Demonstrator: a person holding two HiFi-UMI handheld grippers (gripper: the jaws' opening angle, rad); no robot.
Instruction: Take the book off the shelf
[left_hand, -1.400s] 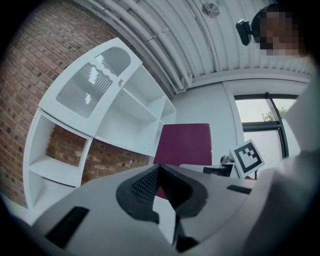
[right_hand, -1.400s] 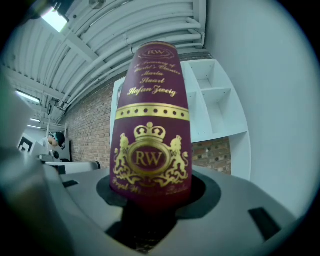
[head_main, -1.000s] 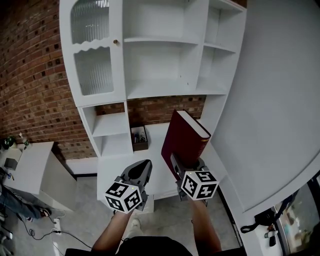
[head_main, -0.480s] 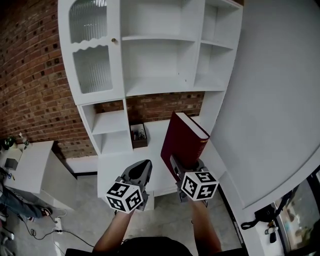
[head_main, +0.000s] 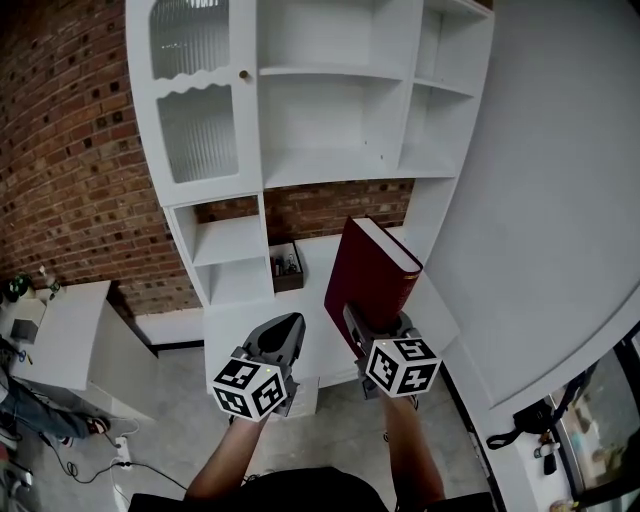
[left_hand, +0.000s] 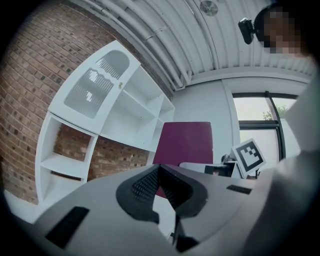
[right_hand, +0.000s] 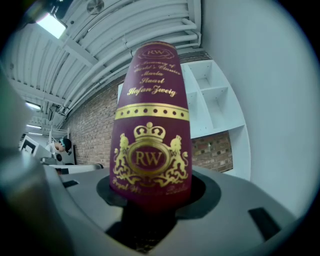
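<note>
My right gripper (head_main: 377, 330) has its jaws spread wide and clamped on the bottom end of the book (head_main: 365, 270). The pads press on both covers and the spine faces back at me. My left gripper (left_hand: 158, 172) has nothing in it, with its jaws pinched together tip to tip, and it hangs level just beside the right one.

Pretty sure the actual "take it off" part is done. The book stands upright in the air in front of the white shelf unit (head_main: 330, 165), leaning a touch, and it touches no board or wall of it. It's out over the white desk top (head_main: 240, 325) below the shelves.

So I'd call this the carry-away stage. Next I need to keep the squeeze firm and the book upright, since a tall hardback held only by its foot will want to tip. Then find somewhere to set it down, maybe with the free gripper steadying the top.

The book itself is a thick deep-maroon hardcover. The spine has a gold crown over an "RW" crest with two lions, then a gold dotted band with gold script above it. It looks stiff and fairly heavy.
</note>
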